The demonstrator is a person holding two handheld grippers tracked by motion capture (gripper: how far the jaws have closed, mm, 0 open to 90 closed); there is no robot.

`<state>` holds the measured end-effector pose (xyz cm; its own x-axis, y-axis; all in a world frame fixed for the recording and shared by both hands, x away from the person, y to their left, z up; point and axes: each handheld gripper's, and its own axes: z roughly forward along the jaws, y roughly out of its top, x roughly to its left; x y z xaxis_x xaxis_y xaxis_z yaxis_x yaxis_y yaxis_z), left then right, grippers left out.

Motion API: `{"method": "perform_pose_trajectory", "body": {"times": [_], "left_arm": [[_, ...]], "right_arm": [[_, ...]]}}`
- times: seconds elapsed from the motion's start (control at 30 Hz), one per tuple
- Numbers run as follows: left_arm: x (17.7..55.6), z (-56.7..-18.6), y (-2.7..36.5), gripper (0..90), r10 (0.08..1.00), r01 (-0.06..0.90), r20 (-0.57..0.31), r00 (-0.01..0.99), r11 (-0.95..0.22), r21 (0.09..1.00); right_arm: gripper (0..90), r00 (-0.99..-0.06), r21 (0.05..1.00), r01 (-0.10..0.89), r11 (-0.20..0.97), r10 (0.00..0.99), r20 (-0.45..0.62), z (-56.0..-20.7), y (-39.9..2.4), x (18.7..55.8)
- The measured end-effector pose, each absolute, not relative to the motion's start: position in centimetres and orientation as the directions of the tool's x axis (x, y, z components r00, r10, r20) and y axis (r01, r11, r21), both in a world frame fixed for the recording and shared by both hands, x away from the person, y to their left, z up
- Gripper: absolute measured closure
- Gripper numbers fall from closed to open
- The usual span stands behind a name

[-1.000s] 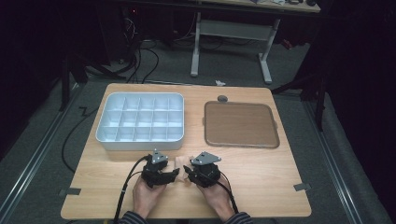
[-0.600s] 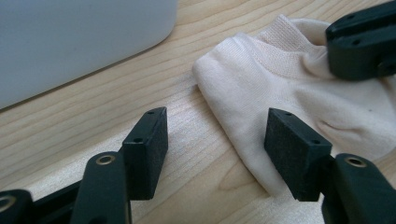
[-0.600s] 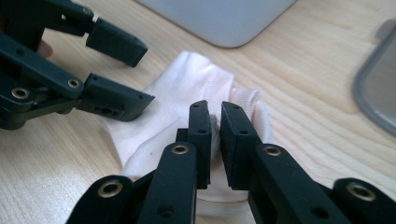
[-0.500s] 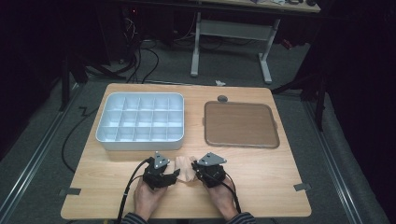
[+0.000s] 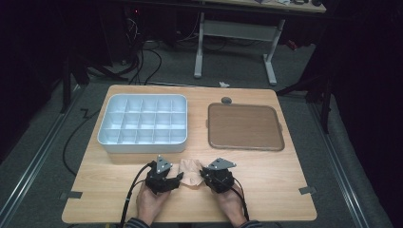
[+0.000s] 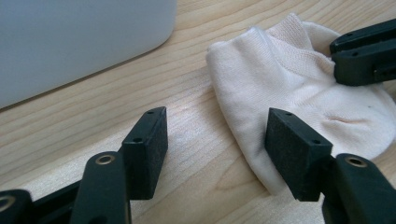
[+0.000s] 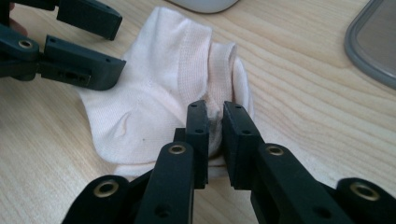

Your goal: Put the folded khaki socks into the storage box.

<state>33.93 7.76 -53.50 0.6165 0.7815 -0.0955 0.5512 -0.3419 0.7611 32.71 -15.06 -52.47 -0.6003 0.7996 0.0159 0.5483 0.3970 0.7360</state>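
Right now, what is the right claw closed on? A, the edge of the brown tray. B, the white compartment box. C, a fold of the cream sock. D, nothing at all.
C: in the right gripper view the right claw pinches a fold of the cream sock between its jaws.

In the high view the wooden table (image 5: 266, 171) is evenly lit from above while the floor and room around it sink into near black, and the far edges look slightly soft and grainy. The white divided tray (image 5: 142, 124) is the brightest patch there, without glare. Both gripper views are brighter and warmer. In the left gripper view the 2 near jaws are sharp, the tray wall behind is blurred, and the pale sock (image 6: 299, 88) casts a soft, short shadow. In the right gripper view the brown tray rim (image 7: 373, 46) seems slightly out of focus.
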Motion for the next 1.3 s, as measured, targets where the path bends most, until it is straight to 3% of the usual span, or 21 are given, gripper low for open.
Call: {"method": "perform_pose_trajectory", "body": {"times": [0.37, 0.8, 1.03, 1.17, 1.3], "left_arm": [[34.0, -53.5, 7.8, 37.5, 0.776, 0.557, -0.113, 0.62, -0.335, 0.76], [34.3, -53.3, 7.8, 37.3, 0.772, 0.573, -0.139, 0.62, -0.324, 0.753], [34.5, -53.1, 8.5, 37.2, 0.774, 0.594, -0.159, 0.613, -0.319, 0.738], [34.6, -52.6, 8.8, 38.5, 0.77, 0.604, -0.179, 0.613, -0.31, 0.734], [35.1, -51.7, 8.8, 39.3, 0.761, 0.595, -0.178, 0.623, -0.314, 0.74]], "right_arm": [[74.3, -0.603, 0.743, 0.544, 0.39, 0.797, 0.023, -52.7, -15.3, 32.4], [72.3, -0.59, 0.746, 0.547, 0.38, 0.807, 0.022, -52.4, -15.1, 32.4], [63.0, -0.592, 0.757, 0.557, 0.342, 0.803, 0.072, -52.1, -15.4, 32.4], [63.1, -0.591, 0.768, 0.541, 0.343, 0.805, 0.057, -51.4, -15.5, 32.2], [71.3, -0.591, 0.789, 0.518, 0.329, 0.805, 0.052, -50.4, -15.5, 32.0]]}}
